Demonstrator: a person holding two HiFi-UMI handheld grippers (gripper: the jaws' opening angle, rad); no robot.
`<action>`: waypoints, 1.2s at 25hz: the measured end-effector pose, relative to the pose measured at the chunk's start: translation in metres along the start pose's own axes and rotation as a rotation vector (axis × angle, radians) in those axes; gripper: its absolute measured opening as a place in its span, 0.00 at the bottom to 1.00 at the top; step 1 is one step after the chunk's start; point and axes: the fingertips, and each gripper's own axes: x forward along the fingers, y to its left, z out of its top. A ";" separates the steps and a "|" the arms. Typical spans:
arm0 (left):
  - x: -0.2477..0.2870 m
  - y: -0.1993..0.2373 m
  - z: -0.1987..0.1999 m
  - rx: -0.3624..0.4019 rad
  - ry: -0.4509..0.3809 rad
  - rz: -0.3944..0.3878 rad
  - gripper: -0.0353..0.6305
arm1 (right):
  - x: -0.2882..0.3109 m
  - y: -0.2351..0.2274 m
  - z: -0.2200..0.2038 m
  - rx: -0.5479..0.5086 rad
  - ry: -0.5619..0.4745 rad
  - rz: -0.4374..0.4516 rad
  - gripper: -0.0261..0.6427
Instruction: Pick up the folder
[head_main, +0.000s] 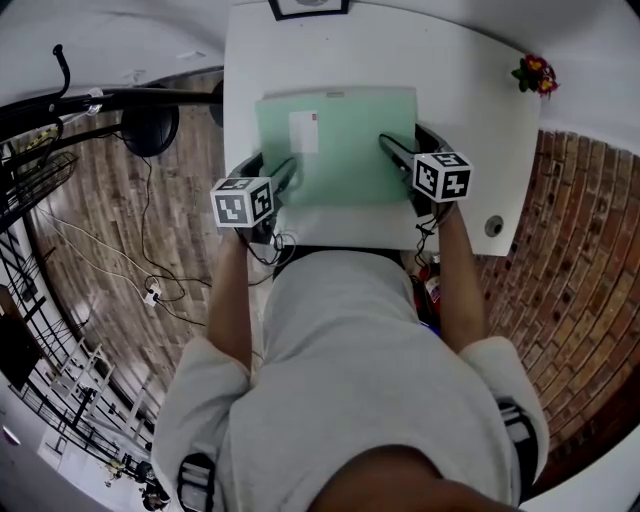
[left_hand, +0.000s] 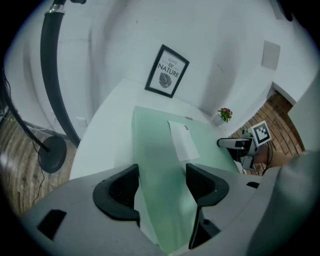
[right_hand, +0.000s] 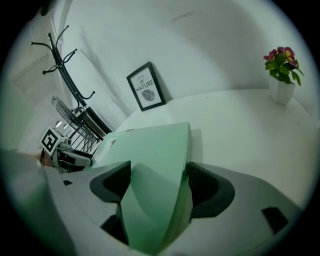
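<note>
Person's grey shirt (head_main: 350, 380) nearest; beyond, green folder (head_main: 340, 150) flat on white table (head_main: 470, 90), left gripper (head_main: 288, 172) and right gripper (head_main: 388, 142) flanking its near corners; left gripper view: jaws wide, folder between, unpinched; right gripper view: likewise, apparently set for a two-sided lift.

The surface (head_main: 470, 90) is plain white, with a black-framed leaf print (left_hand: 167, 71) standing at its far edge against the wall. A little white pot of pink flowers (right_hand: 282, 70) sits at the far right corner, and there's a round cable hole (head_main: 493, 226) near the right edge. Off the left side you've got a black coat stand (right_hand: 70, 75), a fan (head_main: 35, 185) and a white plug (head_main: 152, 294) with its cable lying on the wood floor (head_main: 110, 300). Brick floor (head_main: 580, 250) on the right.
</note>
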 end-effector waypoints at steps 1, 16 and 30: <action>0.001 0.001 -0.001 0.000 0.003 0.009 0.49 | 0.001 0.000 0.000 0.000 0.000 -0.001 0.58; 0.000 0.002 -0.001 0.022 0.001 0.064 0.50 | -0.002 0.003 -0.005 -0.004 0.008 -0.051 0.56; -0.017 -0.003 -0.002 0.064 -0.058 0.076 0.49 | -0.026 0.019 -0.011 -0.015 -0.058 -0.109 0.56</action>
